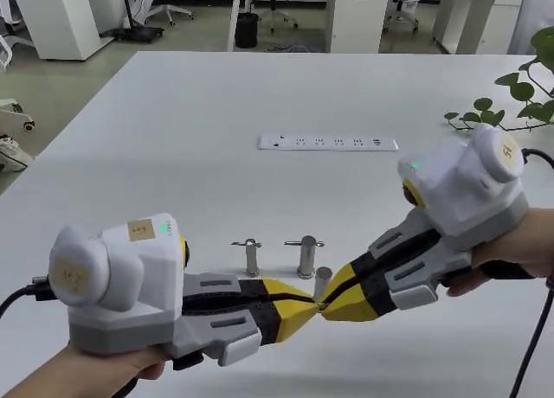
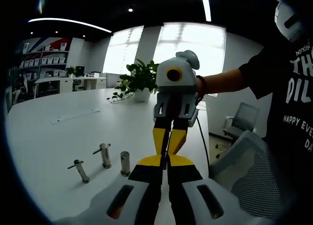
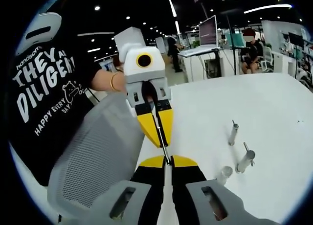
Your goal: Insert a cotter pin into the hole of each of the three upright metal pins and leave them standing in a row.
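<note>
Three upright metal pins stand in a row on the white table [image 1: 173, 138]. The left pin [image 1: 251, 256] and the middle pin [image 1: 306, 255] each carry a cotter pin through the top. The bare third pin [image 1: 322, 282] stands just behind the gripper tips. My left gripper [image 1: 312, 310] and right gripper [image 1: 331, 308] meet tip to tip in front of it. In the right gripper view a thin cotter pin [image 3: 160, 134] runs from my right gripper [image 3: 169, 161] into the jaws of the left gripper [image 3: 162, 146]. Both look shut on it.
A white power strip [image 1: 329, 143] lies across the middle of the table. A leafy plant [image 1: 519, 99] stands at the far right edge. A grey mesh chair [image 3: 98, 156] sits close behind the grippers, off the table's near edge.
</note>
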`<act>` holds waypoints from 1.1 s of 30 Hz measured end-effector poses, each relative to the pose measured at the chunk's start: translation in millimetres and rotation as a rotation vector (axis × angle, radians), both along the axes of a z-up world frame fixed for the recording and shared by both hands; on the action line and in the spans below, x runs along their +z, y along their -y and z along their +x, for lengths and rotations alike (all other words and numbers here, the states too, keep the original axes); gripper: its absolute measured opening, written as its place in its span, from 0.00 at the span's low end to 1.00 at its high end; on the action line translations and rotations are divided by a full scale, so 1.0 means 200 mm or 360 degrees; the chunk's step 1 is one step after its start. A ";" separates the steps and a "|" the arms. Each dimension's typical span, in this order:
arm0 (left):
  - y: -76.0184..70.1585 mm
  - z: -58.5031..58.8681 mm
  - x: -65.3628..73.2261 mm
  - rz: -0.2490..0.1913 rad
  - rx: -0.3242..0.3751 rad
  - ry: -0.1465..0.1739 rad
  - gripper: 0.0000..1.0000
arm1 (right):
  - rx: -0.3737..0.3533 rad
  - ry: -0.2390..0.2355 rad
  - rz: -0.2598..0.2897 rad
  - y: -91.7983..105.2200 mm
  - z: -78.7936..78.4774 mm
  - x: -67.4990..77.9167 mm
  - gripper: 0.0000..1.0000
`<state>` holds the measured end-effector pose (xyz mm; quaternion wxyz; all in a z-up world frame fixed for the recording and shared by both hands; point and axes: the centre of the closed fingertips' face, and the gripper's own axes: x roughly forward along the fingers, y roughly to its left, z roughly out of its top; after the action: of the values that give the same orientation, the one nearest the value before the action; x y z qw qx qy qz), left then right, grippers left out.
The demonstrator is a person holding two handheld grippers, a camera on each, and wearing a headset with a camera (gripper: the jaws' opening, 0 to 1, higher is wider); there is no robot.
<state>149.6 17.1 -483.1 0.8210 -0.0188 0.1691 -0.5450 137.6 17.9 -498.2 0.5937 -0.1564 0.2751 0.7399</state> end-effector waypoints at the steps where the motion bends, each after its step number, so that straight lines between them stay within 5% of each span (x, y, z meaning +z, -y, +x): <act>1: 0.00 0.00 -0.01 0.0004 -0.0004 -0.0003 0.00 | 0.0025 0.0029 -0.0030 0.00 0.00 -0.01 0.00; 16: 0.01 0.01 -0.06 0.0086 0.0018 0.0017 0.04 | 0.0132 0.0177 -0.0206 0.05 0.00 -0.06 0.00; 33: 0.00 0.11 -0.13 0.0166 0.0181 0.0061 0.17 | 0.0021 0.0286 -0.0412 0.18 0.14 -0.14 0.00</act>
<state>172.1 18.0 -509.5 0.8536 0.0248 0.1800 -0.4882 165.0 -18.4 -526.5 0.5859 -0.2991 0.3127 0.6852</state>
